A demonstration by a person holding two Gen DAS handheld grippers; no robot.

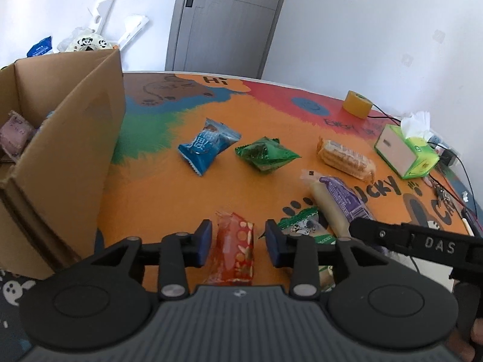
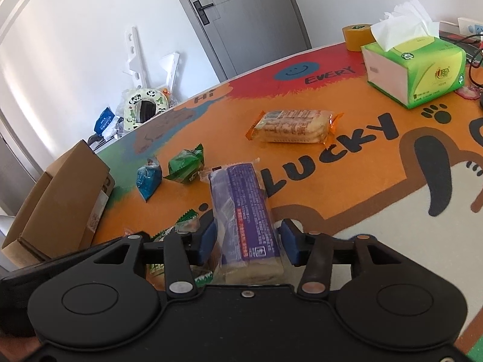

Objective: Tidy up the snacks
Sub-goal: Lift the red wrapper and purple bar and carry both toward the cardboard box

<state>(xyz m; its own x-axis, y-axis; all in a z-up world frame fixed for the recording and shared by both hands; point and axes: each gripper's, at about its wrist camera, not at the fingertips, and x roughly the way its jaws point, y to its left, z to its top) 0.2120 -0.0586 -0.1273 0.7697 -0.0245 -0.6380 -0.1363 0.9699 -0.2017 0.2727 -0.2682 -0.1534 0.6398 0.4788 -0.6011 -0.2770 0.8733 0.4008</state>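
My left gripper (image 1: 238, 242) is open, its blue pads on either side of a red-orange snack packet (image 1: 234, 249) lying on the table, not touching it. My right gripper (image 2: 248, 242) is open around a long purple-and-clear snack pack (image 2: 244, 211); small gaps show at both pads. The purple pack also shows in the left wrist view (image 1: 341, 202). On the table lie a blue packet (image 1: 206, 146), a green packet (image 1: 265, 155), a cracker pack (image 1: 345, 158) and a green-and-white packet (image 1: 303, 226). An open cardboard box (image 1: 69, 157) stands at the left with a pink packet (image 1: 15, 135) inside.
A green tissue box (image 2: 416, 69) and a yellow tape roll (image 2: 356, 36) stand at the table's far right, with cables (image 1: 452, 163) beside them. A grey door (image 1: 226, 21) and white wall are behind. Clutter (image 2: 145, 108) lies on the floor by the wall.
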